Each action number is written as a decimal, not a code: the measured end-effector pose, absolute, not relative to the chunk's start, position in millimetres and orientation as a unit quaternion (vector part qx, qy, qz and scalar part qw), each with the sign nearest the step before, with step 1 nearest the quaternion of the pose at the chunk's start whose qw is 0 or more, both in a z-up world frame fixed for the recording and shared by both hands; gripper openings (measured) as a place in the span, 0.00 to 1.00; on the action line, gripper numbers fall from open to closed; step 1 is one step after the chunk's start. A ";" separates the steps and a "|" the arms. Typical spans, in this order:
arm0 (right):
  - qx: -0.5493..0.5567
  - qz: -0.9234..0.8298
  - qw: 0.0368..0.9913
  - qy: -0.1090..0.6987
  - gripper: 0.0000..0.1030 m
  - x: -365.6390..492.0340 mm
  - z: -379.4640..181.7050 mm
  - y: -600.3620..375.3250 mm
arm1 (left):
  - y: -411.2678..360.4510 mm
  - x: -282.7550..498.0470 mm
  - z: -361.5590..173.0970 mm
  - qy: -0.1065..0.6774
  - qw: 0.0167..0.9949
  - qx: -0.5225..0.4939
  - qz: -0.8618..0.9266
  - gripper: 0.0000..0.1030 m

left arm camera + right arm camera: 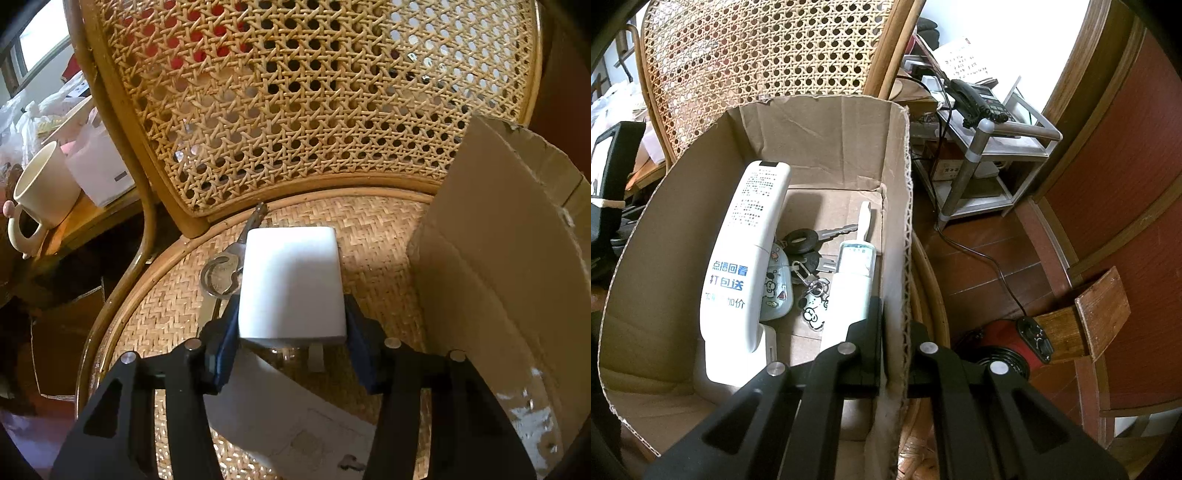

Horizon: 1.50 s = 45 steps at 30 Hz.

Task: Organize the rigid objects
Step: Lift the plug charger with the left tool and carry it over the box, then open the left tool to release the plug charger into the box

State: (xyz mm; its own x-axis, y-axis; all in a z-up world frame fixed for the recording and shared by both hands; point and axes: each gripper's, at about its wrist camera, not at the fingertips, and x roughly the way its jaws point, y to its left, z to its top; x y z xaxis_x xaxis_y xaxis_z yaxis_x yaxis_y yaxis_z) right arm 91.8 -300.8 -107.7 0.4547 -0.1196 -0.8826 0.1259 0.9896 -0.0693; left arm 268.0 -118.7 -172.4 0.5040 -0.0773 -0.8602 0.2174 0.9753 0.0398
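A rattan chair point(369, 236) is bearing everything: its woven seat is catching sunlight, its caned back rising behind. The left gripper point(291, 332) is pinching a white block point(291, 280) by its sides, just over the seat, with keys point(221, 273) lying beside it and a paper point(288, 406) underneath. A box point(820, 147) is sitting on the seat's right; the right gripper point(894, 354) is clamping its wall, pressed together on the cardboard. Inside are lying a remote point(746, 258), more keys and a tube point(853, 269). Beyond, a mug point(40, 195) is standing on a side table, and a phone point(979, 103) on a metal stand over wooden flooring.
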 end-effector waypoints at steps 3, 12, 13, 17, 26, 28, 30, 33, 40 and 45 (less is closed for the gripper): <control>0.003 -0.072 0.853 0.517 0.06 91.8 -107.8 -300.7 | -120.3 266.9 -161.0 0.478 0.871 0.078 -0.086 0.49; 0.003 -0.072 0.853 0.517 0.06 91.9 -107.8 -300.4 | -116.1 248.5 -108.1 0.427 0.897 0.038 -0.104 0.49; 0.003 -0.072 0.853 0.517 0.06 91.9 -107.8 -300.4 | -110.7 235.0 -97.9 0.415 0.903 0.043 -0.100 0.49; 0.003 -0.072 0.853 0.517 0.06 91.9 -107.7 -300.3 | -115.1 205.7 -78.0 0.393 0.913 0.052 -0.092 0.49; 0.002 -0.072 0.853 0.517 0.07 92.0 -107.8 -300.2 | -135.5 153.1 -29.1 0.322 0.934 0.060 -0.145 0.49; 0.002 -0.073 0.853 0.517 0.07 92.0 -107.9 -300.1 | -142.2 146.3 -22.4 0.309 0.937 0.055 -0.154 0.49; 0.003 -0.073 0.853 0.517 0.07 92.0 -107.9 -300.1 | -150.7 141.7 -19.8 0.304 0.937 0.057 -0.163 0.49; 0.003 -0.073 0.853 0.517 0.07 92.0 -107.9 -299.9 | -165.1 136.9 -21.1 0.307 0.931 0.062 -0.186 0.49; 0.006 -0.073 0.853 0.517 0.07 93.1 -107.0 -301.1 | -185.6 136.1 -34.4 0.332 0.917 0.077 -0.206 0.49; 0.003 -0.073 0.853 0.517 0.07 94.6 -105.5 -302.2 | -188.2 136.4 -39.5 0.333 0.919 0.090 -0.192 0.50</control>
